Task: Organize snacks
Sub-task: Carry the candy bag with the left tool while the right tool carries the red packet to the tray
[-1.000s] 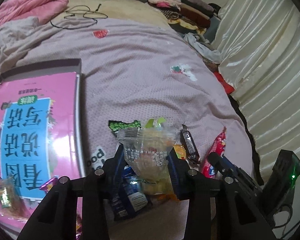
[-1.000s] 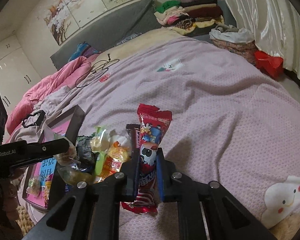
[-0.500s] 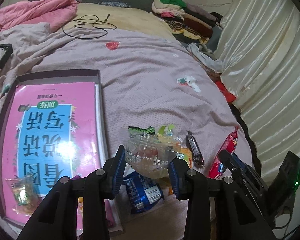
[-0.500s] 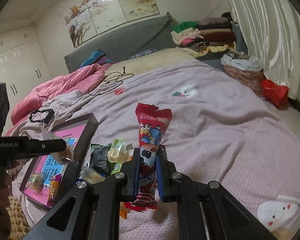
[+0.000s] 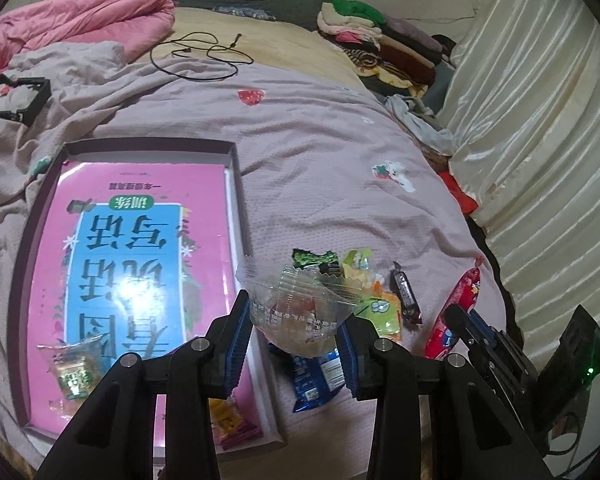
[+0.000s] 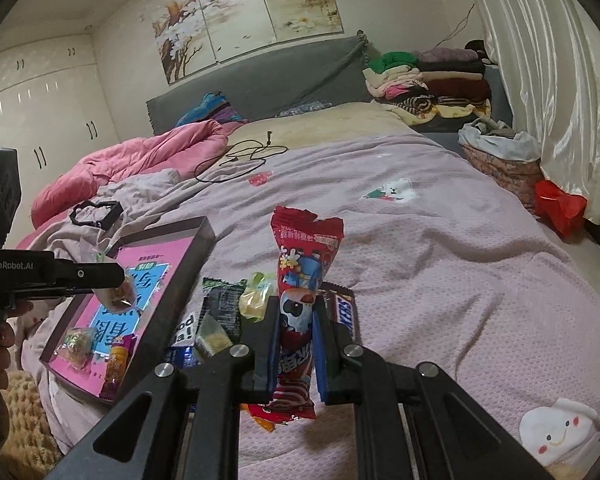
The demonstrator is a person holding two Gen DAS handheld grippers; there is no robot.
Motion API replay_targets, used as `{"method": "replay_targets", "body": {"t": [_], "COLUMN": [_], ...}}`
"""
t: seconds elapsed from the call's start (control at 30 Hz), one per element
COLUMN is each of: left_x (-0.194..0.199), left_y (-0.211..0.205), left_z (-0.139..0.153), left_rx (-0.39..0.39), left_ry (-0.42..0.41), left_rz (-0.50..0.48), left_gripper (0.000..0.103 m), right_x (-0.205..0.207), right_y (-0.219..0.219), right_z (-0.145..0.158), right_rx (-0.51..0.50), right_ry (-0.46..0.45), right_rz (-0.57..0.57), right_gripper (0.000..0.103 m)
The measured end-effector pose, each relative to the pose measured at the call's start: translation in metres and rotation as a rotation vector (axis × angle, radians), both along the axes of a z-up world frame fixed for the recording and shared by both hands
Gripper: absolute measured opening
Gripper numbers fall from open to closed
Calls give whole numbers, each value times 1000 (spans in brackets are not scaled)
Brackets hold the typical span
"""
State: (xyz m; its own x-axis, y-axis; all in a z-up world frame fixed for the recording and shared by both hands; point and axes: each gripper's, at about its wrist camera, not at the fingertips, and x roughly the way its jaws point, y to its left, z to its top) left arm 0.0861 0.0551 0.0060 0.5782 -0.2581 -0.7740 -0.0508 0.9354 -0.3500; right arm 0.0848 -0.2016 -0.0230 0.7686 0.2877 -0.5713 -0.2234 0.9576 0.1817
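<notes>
- left gripper (image 5: 294, 320) clamped on clear snack bag (image 5: 296, 308), held above bed beside tray (image 5: 236, 184) edge
- right gripper (image 6: 296, 328) clamped on red snack pack (image 6: 300, 280), upright over snack pile (image 6: 228, 312)

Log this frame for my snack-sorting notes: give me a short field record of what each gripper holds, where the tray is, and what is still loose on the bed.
left gripper: shut on clear snack packet, held above the tray's near right edge
right gripper: shut on red snack packet, held upright
tray: on the bed, lined with a pink book
in tray: two small wrapped snacks, one at
loose on bedspread: blue packet, dark candy bar, green packet
</notes>
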Motion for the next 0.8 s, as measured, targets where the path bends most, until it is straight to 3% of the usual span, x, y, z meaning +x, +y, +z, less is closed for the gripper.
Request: {"method": "replay_targets", "body": {"t": [0.8], "left_x": [-31], "left_y": [67], "left_z": [8], "left_rx": [28], "left_ry": [-14], "left_rz": [114], "left_gripper": [40], "right_x": [-35], "right_y": [86], "right_z": [20], "right_rx": [1], "right_ry": [-27], "right_rz": [236], "right_gripper": [15]}}
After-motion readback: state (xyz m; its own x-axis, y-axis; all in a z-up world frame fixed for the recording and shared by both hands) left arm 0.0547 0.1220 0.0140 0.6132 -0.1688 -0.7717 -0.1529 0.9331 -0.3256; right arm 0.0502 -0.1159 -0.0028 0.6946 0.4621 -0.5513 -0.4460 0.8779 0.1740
